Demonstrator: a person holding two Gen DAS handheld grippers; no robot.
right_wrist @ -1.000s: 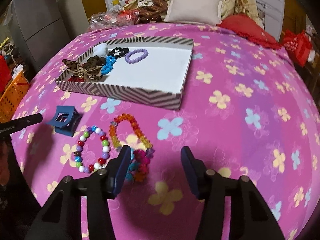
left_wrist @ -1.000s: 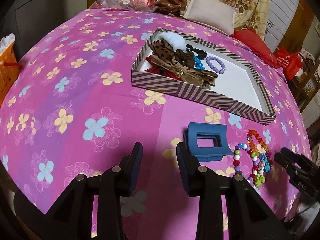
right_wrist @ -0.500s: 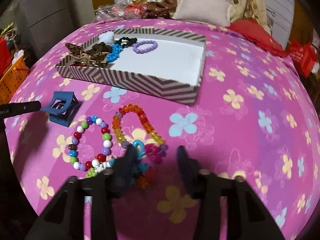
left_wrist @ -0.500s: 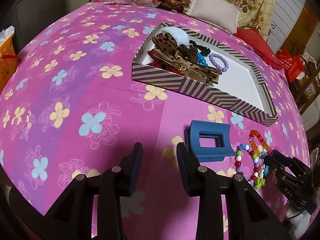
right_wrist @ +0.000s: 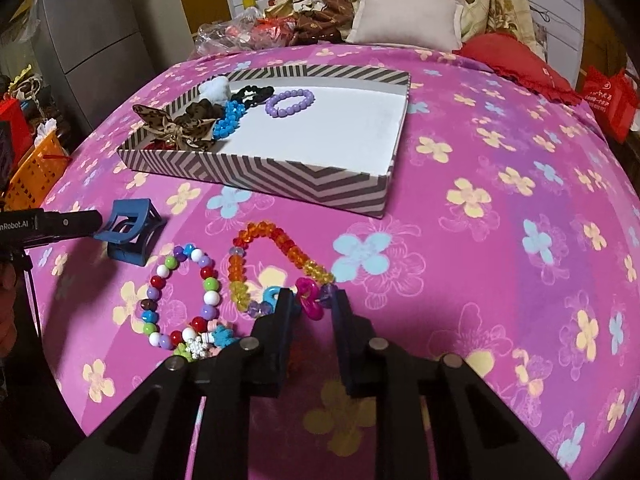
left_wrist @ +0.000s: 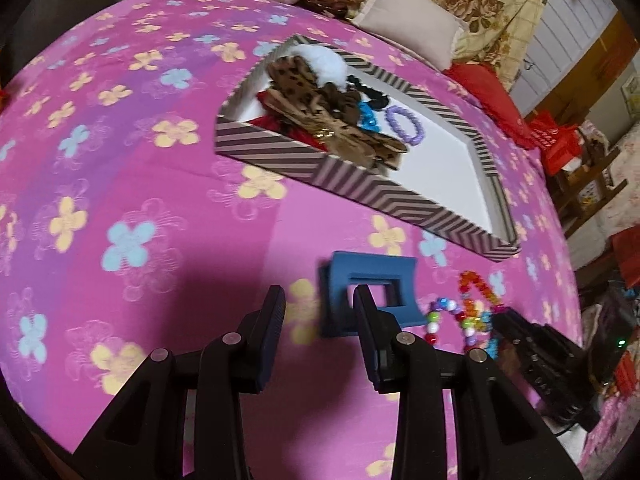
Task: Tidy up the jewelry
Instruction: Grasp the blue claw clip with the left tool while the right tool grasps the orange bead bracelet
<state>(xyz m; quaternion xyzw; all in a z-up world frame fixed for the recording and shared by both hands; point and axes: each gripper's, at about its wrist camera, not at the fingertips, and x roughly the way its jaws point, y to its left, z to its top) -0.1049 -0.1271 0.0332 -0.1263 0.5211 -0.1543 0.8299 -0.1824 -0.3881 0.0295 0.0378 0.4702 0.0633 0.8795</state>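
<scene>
Left black two-finger gripper (left_wrist: pixel 318 312) is hovering, jaws parted; right black two-finger gripper (right_wrist: pixel 313 310) is pointing down, jaws just closing.

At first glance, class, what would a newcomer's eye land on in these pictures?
The bright pink flowered bedspread fills both views. On it lies a chevron-striped shallow box with hair bows and bracelets heaped at one end. Nearer, colourful bead bracelets and a blue plastic hair claw lie loose, the right gripper closing over pink chain links.
</scene>
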